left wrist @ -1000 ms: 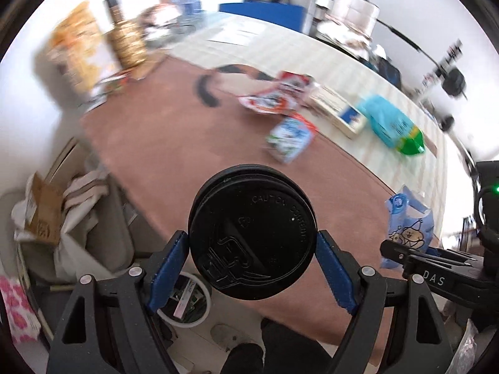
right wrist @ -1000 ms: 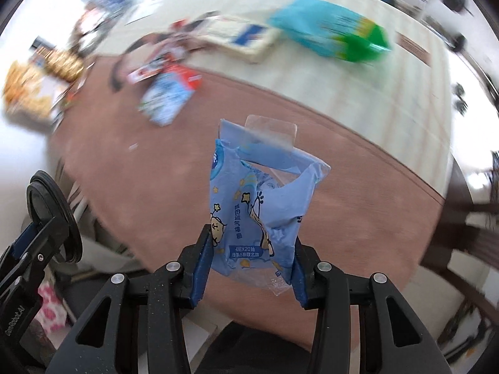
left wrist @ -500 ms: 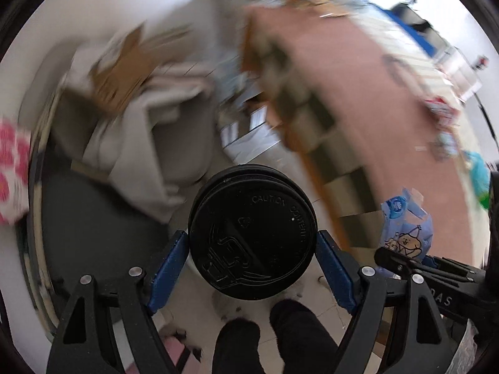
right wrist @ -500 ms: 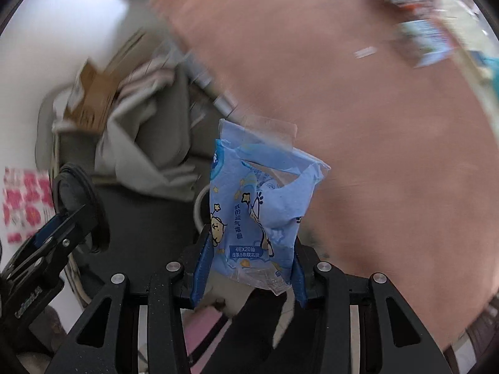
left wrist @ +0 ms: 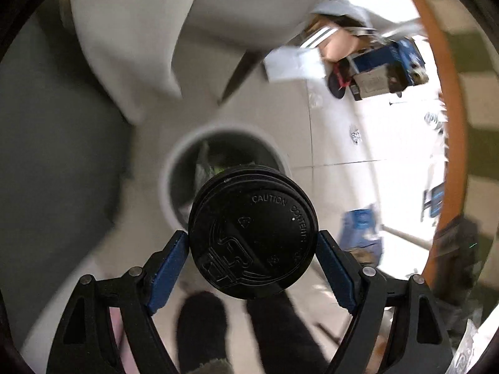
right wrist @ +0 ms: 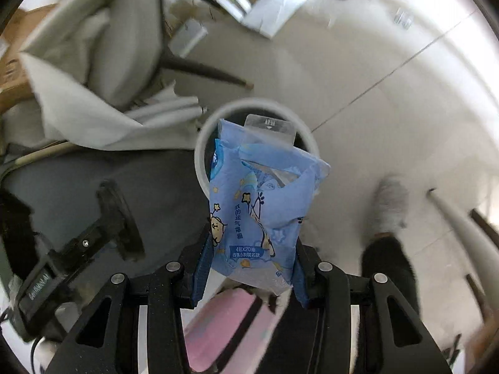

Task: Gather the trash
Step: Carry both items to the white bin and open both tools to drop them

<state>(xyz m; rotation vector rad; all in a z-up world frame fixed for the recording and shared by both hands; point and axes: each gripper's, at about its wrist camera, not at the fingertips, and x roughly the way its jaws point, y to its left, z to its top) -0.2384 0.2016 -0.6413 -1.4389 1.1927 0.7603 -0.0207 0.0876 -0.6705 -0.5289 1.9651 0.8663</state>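
Round white-rimmed bin (right wrist: 199,168) sits on pale tile floor (right wrist: 389,71), chair leg (right wrist: 202,68) just beside it. My left gripper (left wrist: 253,251) pinches a black cup lid (left wrist: 253,233) above the rim; my right gripper (right wrist: 249,268) clamps a blue tissue pack (right wrist: 259,215) over the opening.

The left tongs (left wrist: 253,249) are clamped on a black cup lid (left wrist: 253,233), blue pads (left wrist: 168,257) pressed to either side of its rim, raised lettering facing the camera. Beyond the lid stands a round white-rimmed bin (left wrist: 174,159) on the pale tiled floor (left wrist: 336,143), with scraps inside. A blurred blue wrapper (left wrist: 361,227) shows to the right, near the worktop (left wrist: 452,124) edge
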